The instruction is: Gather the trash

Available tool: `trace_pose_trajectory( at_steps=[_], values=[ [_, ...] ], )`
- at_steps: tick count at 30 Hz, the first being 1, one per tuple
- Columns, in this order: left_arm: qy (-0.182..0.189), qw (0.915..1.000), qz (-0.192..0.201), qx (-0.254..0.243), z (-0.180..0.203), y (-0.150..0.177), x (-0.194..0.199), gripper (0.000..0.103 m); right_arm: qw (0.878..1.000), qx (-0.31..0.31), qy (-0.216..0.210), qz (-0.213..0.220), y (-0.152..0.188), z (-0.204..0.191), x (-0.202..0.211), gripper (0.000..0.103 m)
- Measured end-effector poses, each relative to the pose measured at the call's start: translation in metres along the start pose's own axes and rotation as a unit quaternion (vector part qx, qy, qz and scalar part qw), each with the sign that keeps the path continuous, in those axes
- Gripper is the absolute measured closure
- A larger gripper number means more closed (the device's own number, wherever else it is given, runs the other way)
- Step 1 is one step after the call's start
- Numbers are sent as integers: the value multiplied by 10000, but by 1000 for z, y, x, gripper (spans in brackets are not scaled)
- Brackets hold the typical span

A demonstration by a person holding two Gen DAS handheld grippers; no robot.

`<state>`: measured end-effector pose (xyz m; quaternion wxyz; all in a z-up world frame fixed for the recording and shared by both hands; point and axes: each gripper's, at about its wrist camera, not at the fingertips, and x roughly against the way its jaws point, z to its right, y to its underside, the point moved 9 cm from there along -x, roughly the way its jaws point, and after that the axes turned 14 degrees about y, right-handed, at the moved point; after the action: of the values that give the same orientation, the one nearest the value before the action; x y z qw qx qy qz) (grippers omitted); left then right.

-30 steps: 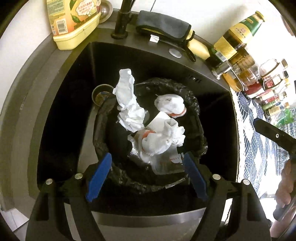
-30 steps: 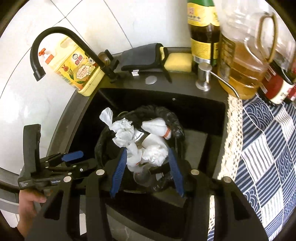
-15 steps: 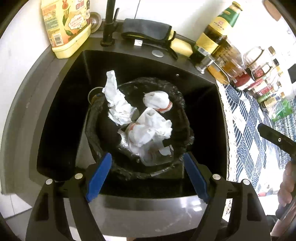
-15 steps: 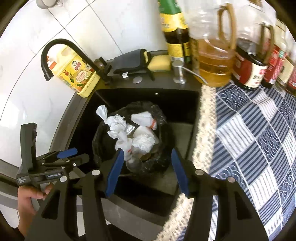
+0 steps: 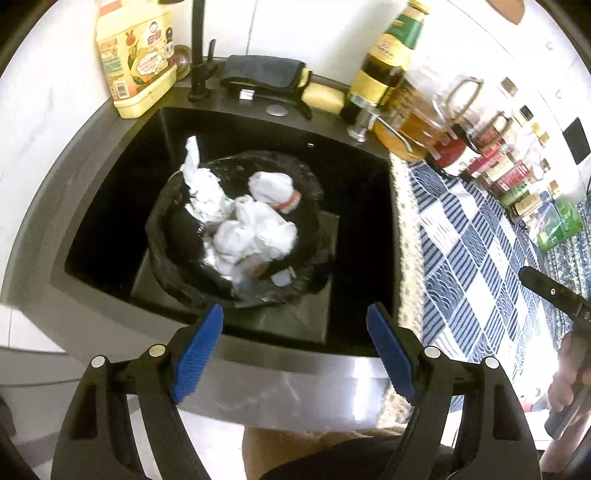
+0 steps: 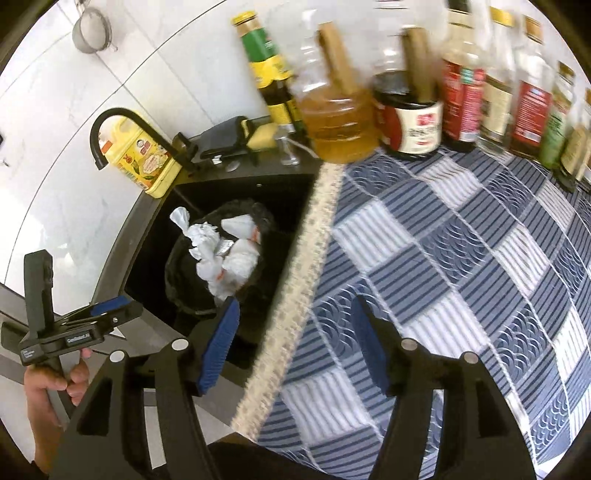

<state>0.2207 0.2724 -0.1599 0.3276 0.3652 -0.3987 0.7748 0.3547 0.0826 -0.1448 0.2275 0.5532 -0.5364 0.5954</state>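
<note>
A black trash bag (image 5: 177,243) (image 6: 177,273) sits in the dark sink (image 5: 110,206), holding crumpled white tissues (image 5: 255,229) (image 6: 236,258) and a clear plastic piece. My left gripper (image 5: 295,350) hovers over the sink's front rim, open, nothing between its blue pads. My right gripper (image 6: 295,347) hangs over the lace edge of the checked cloth (image 6: 461,266), right of the sink; its jaws are opening and hold nothing. In the right wrist view the left gripper (image 6: 107,314) shows at the left, held by a hand.
A yellow detergent bottle (image 5: 136,62), black faucet (image 5: 199,48), dark cloth and yellow sponge (image 5: 321,98) line the sink's back. Oil and sauce bottles (image 6: 424,103) crowd the back of the blue checked cloth. A strainer (image 6: 92,33) hangs on the tiled wall.
Both grippers pulled back from the bag, toward the counter's front edge and rightward. The right gripper's jaws widened and now stand over the cloth's edge. The trash stays in the bag.
</note>
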Motion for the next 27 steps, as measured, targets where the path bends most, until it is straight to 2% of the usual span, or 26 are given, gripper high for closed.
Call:
trace_pose_trajectory(
  at_steps=[8,10,12,17,19,20,21,25,27],
  values=[
    [-167,9996,204,-51,54,30,6,25,10000,14,3,47,31,59,26,38],
    [-187,9996,216,-68,66,39,7,25,10000,25,8,56,39,71,32,37],
    [-204,9995,211,-95,79,49,8,25,10000,15,26,86,47,84,40,26],
    [-305,9991,246,-187,104,72,10,25,9999,6,40,155,66,111,57,24],
    [-350,9988,288,-203,114,81,12,17,9999,13,41,158,74,119,62,23],
    [-380,9986,318,-209,117,85,13,9,9999,20,31,159,78,123,65,18],
    [-415,9982,365,-216,121,88,15,8,9999,15,22,168,81,125,67,13],
    [-420,9980,440,-189,135,107,18,8,9998,3,27,213,97,140,77,12],
    [-419,9978,471,-204,141,114,20,8,9998,22,10,192,106,146,82,7]
  ],
)
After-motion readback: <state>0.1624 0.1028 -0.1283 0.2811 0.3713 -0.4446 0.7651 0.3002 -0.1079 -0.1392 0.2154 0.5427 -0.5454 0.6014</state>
